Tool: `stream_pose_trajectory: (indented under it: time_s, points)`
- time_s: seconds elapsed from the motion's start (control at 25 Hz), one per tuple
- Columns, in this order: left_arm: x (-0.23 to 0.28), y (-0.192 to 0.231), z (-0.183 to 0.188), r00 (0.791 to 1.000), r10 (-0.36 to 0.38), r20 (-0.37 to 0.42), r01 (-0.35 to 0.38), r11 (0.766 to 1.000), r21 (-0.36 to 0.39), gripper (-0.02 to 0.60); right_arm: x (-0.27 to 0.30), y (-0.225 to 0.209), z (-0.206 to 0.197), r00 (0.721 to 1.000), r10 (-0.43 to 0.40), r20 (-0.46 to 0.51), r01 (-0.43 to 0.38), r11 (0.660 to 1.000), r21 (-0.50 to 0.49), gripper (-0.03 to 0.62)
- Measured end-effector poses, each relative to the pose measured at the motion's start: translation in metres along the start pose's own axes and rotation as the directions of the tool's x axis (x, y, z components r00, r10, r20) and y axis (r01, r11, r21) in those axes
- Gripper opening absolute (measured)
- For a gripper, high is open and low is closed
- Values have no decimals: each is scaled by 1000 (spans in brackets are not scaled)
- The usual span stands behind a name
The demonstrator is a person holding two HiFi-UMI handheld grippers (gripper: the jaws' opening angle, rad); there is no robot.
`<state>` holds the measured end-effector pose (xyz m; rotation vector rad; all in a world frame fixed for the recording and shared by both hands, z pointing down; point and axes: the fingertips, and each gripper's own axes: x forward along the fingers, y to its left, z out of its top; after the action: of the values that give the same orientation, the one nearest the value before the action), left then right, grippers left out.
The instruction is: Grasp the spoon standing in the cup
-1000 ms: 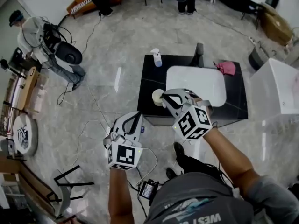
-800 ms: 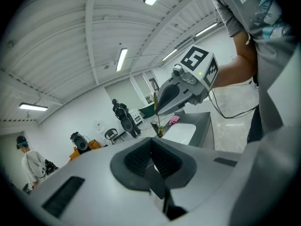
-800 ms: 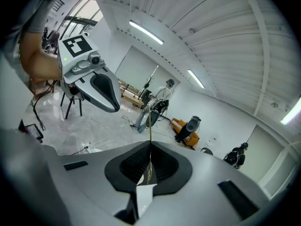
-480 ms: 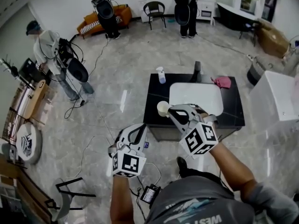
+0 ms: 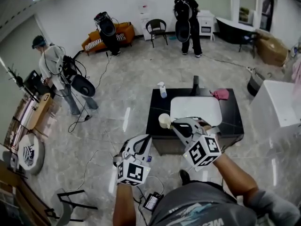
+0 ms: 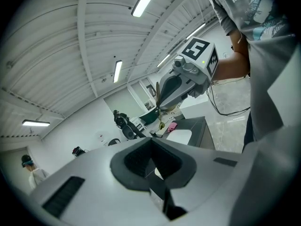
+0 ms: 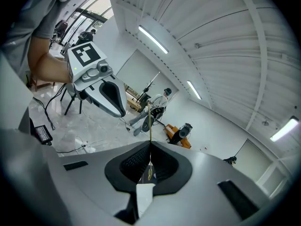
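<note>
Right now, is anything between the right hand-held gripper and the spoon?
Nothing visible. In the right gripper view, the right hand-held gripper has its jaws shut on the thin handle of the spoon. The left hand-held gripper is shut and empty, off to the side over the floor, clear of the cup.
</note>
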<state>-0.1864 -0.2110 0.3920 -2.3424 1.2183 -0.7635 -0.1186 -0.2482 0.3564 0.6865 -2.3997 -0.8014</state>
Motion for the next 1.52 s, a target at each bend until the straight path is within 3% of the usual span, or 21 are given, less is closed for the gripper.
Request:
stream_pose_trajectory:
  time_s: [1.52]
  points:
    - [2,-45,44,999,-19,-41,22,997,74,3,-66,-12,-21,999,-44,29,43,999,24,34]
